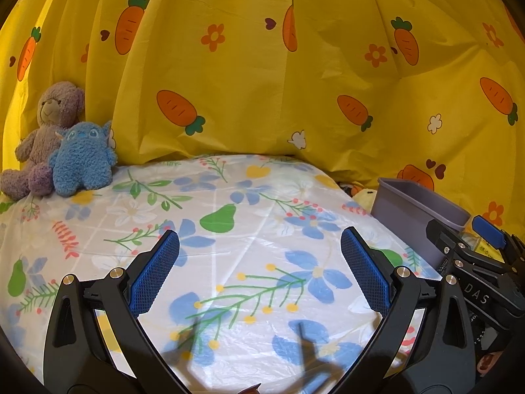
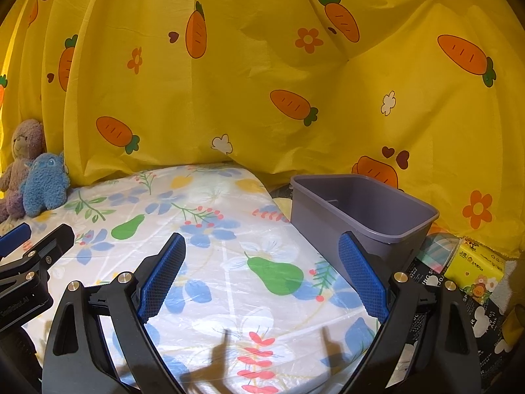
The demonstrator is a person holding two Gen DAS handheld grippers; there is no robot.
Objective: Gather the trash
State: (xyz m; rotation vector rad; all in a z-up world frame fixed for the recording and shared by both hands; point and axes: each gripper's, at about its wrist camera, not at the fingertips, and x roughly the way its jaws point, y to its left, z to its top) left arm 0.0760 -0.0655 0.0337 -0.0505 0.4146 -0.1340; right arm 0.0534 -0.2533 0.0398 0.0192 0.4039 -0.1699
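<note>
Both the left gripper (image 1: 259, 246) and right gripper (image 2: 262, 249) are hovering spread wide and empty above the floral plastic-covered counter (image 2: 213, 262), while the grey rectangular plastic bin (image 2: 361, 210) is sitting just beside the counter's right edge.

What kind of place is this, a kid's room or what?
Probably a child's play or bedroom corner: a carrot-print yellow curtain as backdrop, two plush toys on a floral cloth, and a grey bin beside it. I can't tell more of the room.
</note>
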